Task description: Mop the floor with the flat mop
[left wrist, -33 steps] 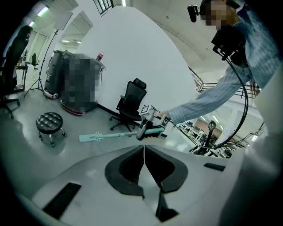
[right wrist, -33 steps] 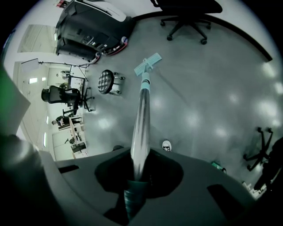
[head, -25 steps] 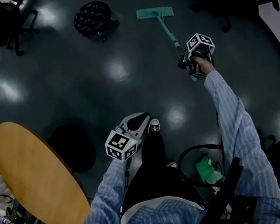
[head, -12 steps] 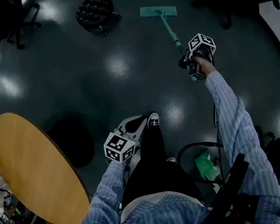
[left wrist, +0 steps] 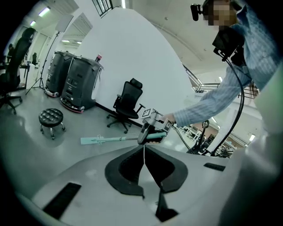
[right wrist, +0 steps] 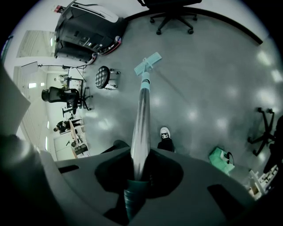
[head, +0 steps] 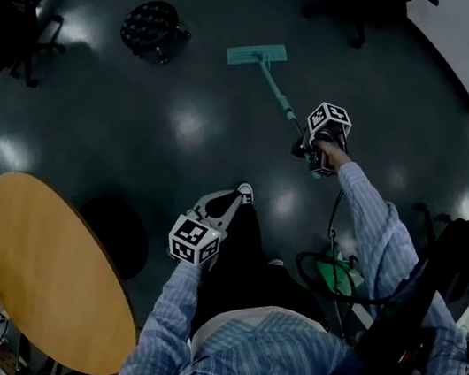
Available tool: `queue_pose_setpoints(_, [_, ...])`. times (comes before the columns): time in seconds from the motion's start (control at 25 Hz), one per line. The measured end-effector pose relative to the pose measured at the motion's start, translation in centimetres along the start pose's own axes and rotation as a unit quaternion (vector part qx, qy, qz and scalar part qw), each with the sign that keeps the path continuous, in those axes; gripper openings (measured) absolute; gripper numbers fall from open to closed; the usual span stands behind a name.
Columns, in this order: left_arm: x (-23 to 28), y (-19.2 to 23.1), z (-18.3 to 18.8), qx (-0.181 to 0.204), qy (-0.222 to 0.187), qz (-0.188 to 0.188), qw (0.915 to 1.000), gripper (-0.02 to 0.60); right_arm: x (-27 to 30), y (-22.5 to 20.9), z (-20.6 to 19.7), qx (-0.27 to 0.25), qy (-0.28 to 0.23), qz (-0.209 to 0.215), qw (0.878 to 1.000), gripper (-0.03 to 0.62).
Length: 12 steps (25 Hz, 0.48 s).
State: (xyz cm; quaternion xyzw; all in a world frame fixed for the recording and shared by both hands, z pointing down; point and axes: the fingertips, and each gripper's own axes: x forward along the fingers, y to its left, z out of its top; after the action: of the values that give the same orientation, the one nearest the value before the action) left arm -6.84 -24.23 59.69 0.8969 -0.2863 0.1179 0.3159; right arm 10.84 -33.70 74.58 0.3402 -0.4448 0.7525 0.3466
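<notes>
Right tool [head: 309, 151] is clamped on the handle [head: 287, 110] of the flat mop [head: 272, 81]. In the right gripper view the jaws press on the silver shaft just above its teal grip [right wrist: 132, 196]. Left tool [head: 228, 199] is held low in front of the person, jaws pressed together with nothing between them. Floor [head: 163, 141]: dark grey, glossy, spotted with lamp reflections. Round wooden tabletop [head: 41, 261] on the person's left. The teal mop head [head: 256, 54] lies flat on the floor ahead of the person, and the handle slopes back up to the right tool. Black padded stool [head: 150, 26] stands left of the mop head, well apart from it. Green item [head: 336, 276] sits on the floor by the person's right leg, black cable looping round it; identity unclear. White-toed shoe [head: 243, 192] is just beside the left tool's tip.
</notes>
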Motion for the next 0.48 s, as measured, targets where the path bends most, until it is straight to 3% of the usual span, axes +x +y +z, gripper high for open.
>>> queue_pose_setpoints(0.48, [-4.2, -12.7, -6.7, 0.032, -0.009, -0.016, 0.9993, 0.009, 1.9, -10.8, -22.6, 0.018, 0.014, 0.017, 1.0, 0.055])
